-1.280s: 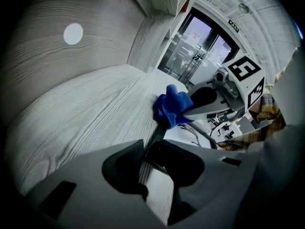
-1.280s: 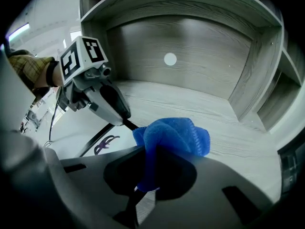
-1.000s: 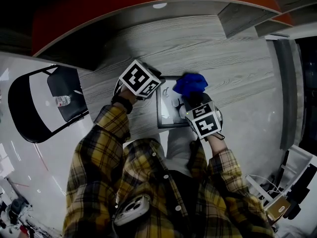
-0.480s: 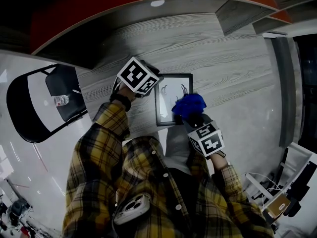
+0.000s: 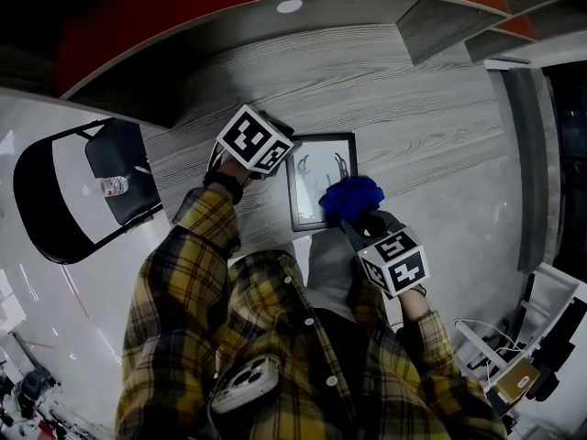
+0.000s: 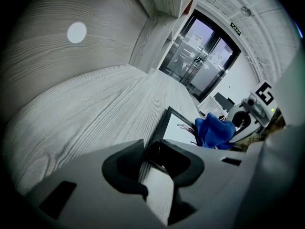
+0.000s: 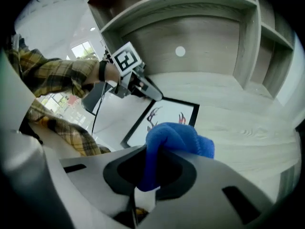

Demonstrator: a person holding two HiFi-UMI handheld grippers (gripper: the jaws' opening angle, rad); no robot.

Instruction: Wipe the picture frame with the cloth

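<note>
A black picture frame (image 5: 316,177) with a white drawing lies flat on the grey wooden table (image 5: 422,117). My left gripper (image 5: 292,159) is at its upper left corner. In the left gripper view the frame's black border (image 6: 164,120) runs between the jaws of the left gripper (image 6: 155,168), which is shut on it. My right gripper (image 5: 359,216) is shut on a bunched blue cloth (image 5: 351,196), which sits over the frame's lower right part. The right gripper view has the cloth (image 7: 176,137) bulging from the right gripper (image 7: 152,175), above the frame (image 7: 167,111).
A black folding chair (image 5: 55,191) stands left of the table, with a small object on its seat. Grey shelves (image 7: 190,13) rise behind the table. Glass doors (image 6: 200,56) lie beyond the table in the left gripper view. Boxes and cables (image 5: 523,356) sit at lower right.
The right gripper has drawn the blue cloth from the frame's upper right corner down toward its near edge, closer to the person. The left gripper has stayed at the frame's corner.
</note>
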